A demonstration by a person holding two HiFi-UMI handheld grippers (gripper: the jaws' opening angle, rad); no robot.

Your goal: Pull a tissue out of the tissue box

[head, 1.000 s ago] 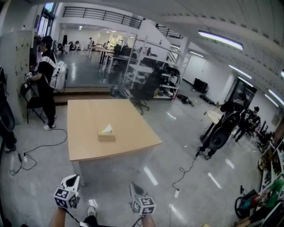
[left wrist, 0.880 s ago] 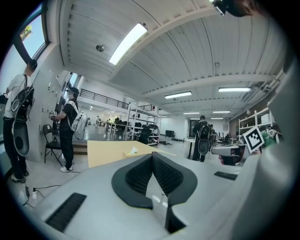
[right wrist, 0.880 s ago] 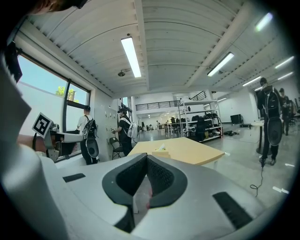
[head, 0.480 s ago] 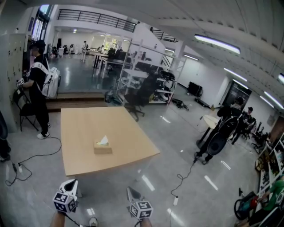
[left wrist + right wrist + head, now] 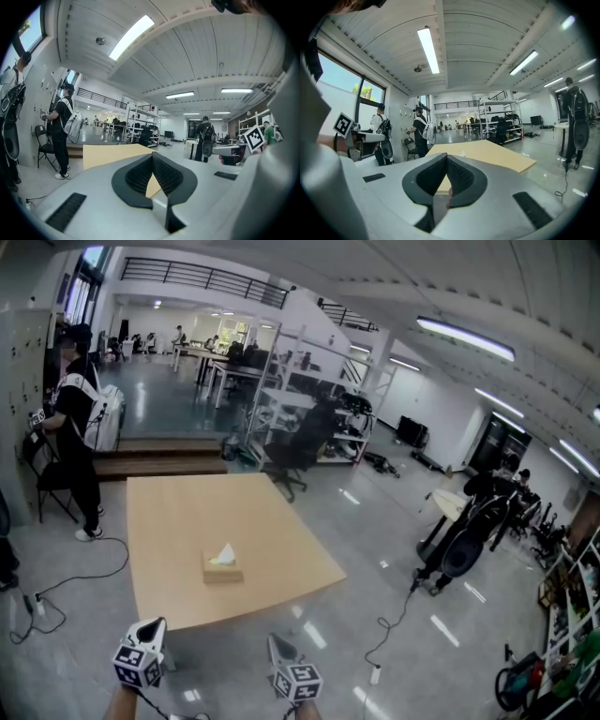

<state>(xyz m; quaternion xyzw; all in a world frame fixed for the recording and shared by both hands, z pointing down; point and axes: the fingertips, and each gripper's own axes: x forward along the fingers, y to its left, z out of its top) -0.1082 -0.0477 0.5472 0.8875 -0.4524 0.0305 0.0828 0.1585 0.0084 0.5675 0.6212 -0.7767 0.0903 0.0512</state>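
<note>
Presently, by view:

1. Head view. Tissue box (image 5: 223,570) sits on the near half of the wooden table (image 5: 178,512), with a white tissue (image 5: 224,553) standing up from its slot. Its long axis runs across the view. Left gripper (image 5: 155,625) and right gripper (image 5: 278,645) are low in the frame, short of the table edge. The box lies ahead, well apart, roughly between them, so neither is clearly nearer.
2. Left gripper view. Jaws clenched tip to tip, grasping nothing. The tabletop lies beyond them; the box is not made out.
3. Right gripper view. Jaws clenched, nothing between them. The table is ahead. Judgement: both must approach and one must release before pinching the tissue.
</note>
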